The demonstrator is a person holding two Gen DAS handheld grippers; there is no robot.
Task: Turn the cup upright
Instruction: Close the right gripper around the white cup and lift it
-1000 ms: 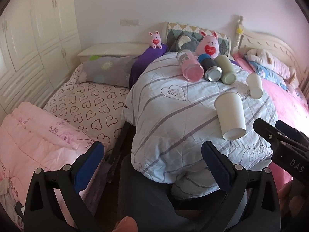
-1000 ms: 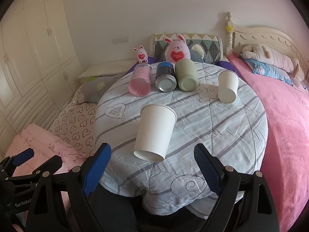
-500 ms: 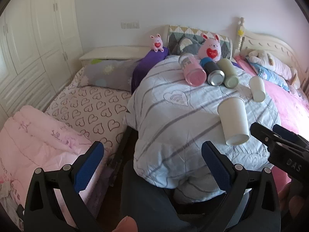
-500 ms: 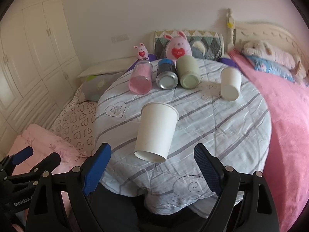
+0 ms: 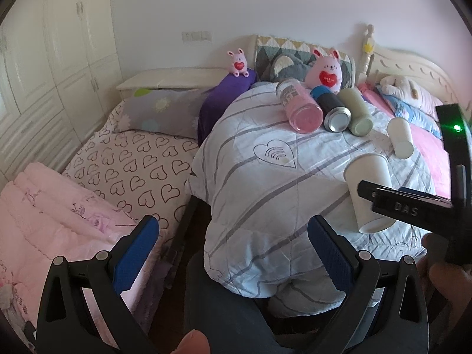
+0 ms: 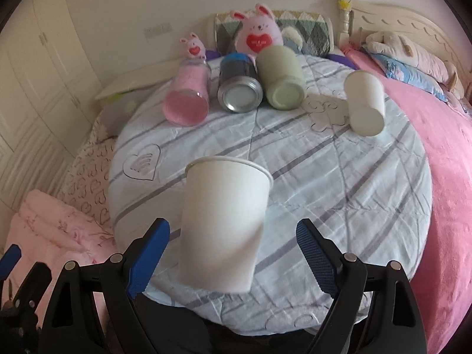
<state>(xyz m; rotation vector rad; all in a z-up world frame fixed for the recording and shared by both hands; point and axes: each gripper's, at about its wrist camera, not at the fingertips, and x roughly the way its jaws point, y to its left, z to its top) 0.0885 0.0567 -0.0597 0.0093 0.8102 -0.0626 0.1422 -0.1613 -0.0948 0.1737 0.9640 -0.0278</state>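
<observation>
A white paper cup [image 6: 222,224] lies on its side on the striped cloth of a round table [image 6: 354,194], its base toward me and its mouth away. My right gripper [image 6: 233,253] is open, its blue pads on either side of the cup's base, not touching. In the left wrist view the same cup [image 5: 368,191] lies at the right, partly behind the right gripper's black body. My left gripper [image 5: 233,253] is open and empty, low at the table's near left edge. A second white cup [image 6: 365,103] lies on its side at the far right.
A pink bottle [image 6: 187,97], a dark steel tumbler [image 6: 239,88] and a green tumbler [image 6: 281,79] lie side by side at the table's far edge. Pink plush rabbits [image 6: 258,35] sit behind them. Beds flank the table: pink blanket [image 6: 442,177] right, heart sheet [image 5: 132,165] left.
My right gripper has moved forward and down, so the near cup now lies between its fingers. The left gripper has shifted slightly. Both stay open.
</observation>
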